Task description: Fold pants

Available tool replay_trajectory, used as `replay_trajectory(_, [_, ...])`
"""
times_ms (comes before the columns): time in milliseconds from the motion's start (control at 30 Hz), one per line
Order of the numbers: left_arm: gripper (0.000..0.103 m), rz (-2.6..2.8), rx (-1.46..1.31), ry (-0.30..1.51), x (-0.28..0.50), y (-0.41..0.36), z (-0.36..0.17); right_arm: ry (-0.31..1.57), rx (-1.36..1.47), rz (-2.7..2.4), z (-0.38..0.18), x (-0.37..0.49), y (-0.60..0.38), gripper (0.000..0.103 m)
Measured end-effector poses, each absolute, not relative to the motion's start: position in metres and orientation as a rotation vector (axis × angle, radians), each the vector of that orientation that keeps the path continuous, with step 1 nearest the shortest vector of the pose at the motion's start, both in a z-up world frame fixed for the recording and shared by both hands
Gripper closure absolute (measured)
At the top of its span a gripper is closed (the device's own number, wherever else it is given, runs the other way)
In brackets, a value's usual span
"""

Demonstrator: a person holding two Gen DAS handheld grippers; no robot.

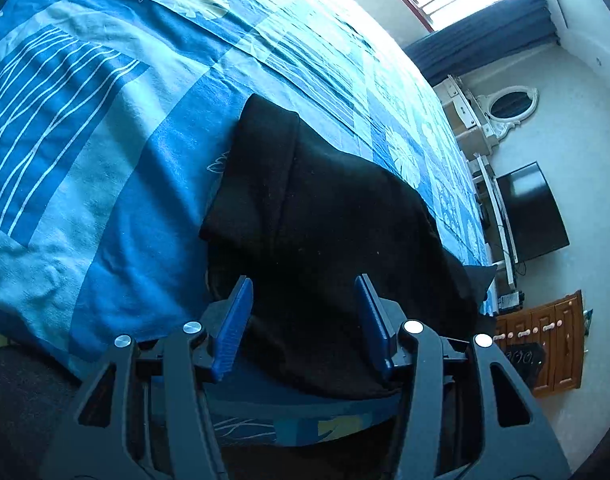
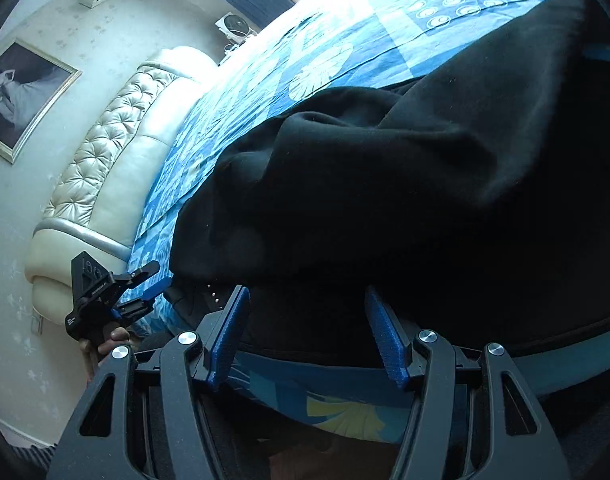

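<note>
Black pants point(image 1: 325, 220) lie folded in a thick stack on the blue patterned bed cover point(image 1: 85, 140), close to the bed's near edge. My left gripper point(image 1: 303, 280) is open just above the stack's near end. Its blue pads point(image 1: 235, 328) stand apart on either side of the cloth and do not press it. In the right wrist view the pants point(image 2: 425, 180) fill the middle, with a bunched fold on top. My right gripper point(image 2: 307, 290) is open over their near edge, holding nothing. The left gripper point(image 2: 157, 290) shows there at the left, open, held by a hand point(image 2: 115, 340).
The bed cover's edge point(image 2: 345, 404) hangs just below the grippers. A padded cream headboard point(image 2: 105, 152) and a framed picture point(image 2: 21, 100) are at the left. A dark screen point(image 1: 533, 212), an oval mirror point(image 1: 509, 106) and a wooden cabinet point(image 1: 545, 340) line the far wall.
</note>
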State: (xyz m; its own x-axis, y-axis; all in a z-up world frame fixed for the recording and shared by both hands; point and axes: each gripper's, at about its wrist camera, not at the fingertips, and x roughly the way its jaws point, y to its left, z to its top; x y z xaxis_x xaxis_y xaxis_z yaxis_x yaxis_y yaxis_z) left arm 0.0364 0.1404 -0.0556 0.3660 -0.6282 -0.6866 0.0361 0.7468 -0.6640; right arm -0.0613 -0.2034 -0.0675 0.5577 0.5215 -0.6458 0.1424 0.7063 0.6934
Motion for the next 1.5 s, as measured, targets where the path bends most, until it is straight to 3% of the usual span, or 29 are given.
replay_trajectory(300, [0.052, -0.382, -0.811, 1.171, 0.054, 0.16, -0.084, 0.914, 0.914, 0.212, -0.08, -0.043, -0.186, 0.038])
replay_trajectory(467, [0.052, -0.36, -0.735, 1.146, 0.061, 0.152, -0.076, 0.872, 0.922, 0.182, -0.079, -0.038, -0.183, 0.037])
replay_trajectory(500, [0.054, -0.351, -0.702, 1.142, 0.061, 0.148, -0.074, 0.87, 0.899, 0.173, -0.077, -0.036, -0.18, 0.04])
replay_trajectory(533, [0.065, -0.34, -0.665, 1.143, 0.062, 0.144, -0.072, 0.875, 0.864, 0.164, -0.075, -0.033, -0.179, 0.047])
replay_trajectory(567, [0.076, -0.334, -0.629, 1.149, 0.062, 0.139, -0.071, 0.883, 0.834, 0.167, -0.074, -0.031, -0.179, 0.064])
replay_trajectory(600, [0.079, -0.332, -0.602, 1.151, 0.061, 0.137, -0.069, 0.889, 0.821, 0.171, -0.073, -0.028, -0.178, 0.084])
replay_trajectory(633, [0.083, -0.327, -0.586, 1.146, 0.059, 0.135, -0.066, 0.894, 0.818, 0.17, -0.07, -0.027, -0.179, 0.091])
replay_trajectory(700, [0.085, -0.326, -0.555, 1.123, 0.054, 0.135, -0.055, 0.88, 0.824, 0.187, -0.061, -0.029, -0.182, 0.095])
replay_trajectory(900, [0.086, -0.351, -0.487, 1.082, 0.029, 0.136, -0.026, 0.863, 0.789, 0.251, -0.027, -0.054, -0.183, 0.095])
replay_trajectory(1167, [0.086, -0.341, -0.504, 1.194, 0.015, 0.146, -0.067, 1.036, 0.833, 0.227, -0.078, -0.07, -0.183, 0.096])
replay_trajectory(1333, [0.086, -0.359, -0.428, 1.175, 0.014, 0.139, -0.061, 1.036, 0.73, 0.244, -0.067, -0.069, -0.175, 0.094])
replay_trajectory(1433, [0.085, -0.361, -0.36, 1.17, 0.005, 0.132, -0.052, 1.051, 0.767, 0.254, -0.062, -0.072, -0.187, 0.083])
replay_trajectory(1500, [0.084, -0.385, -0.318, 1.166, -0.003, 0.125, -0.045, 1.029, 0.786, 0.241, -0.055, -0.078, -0.203, 0.068])
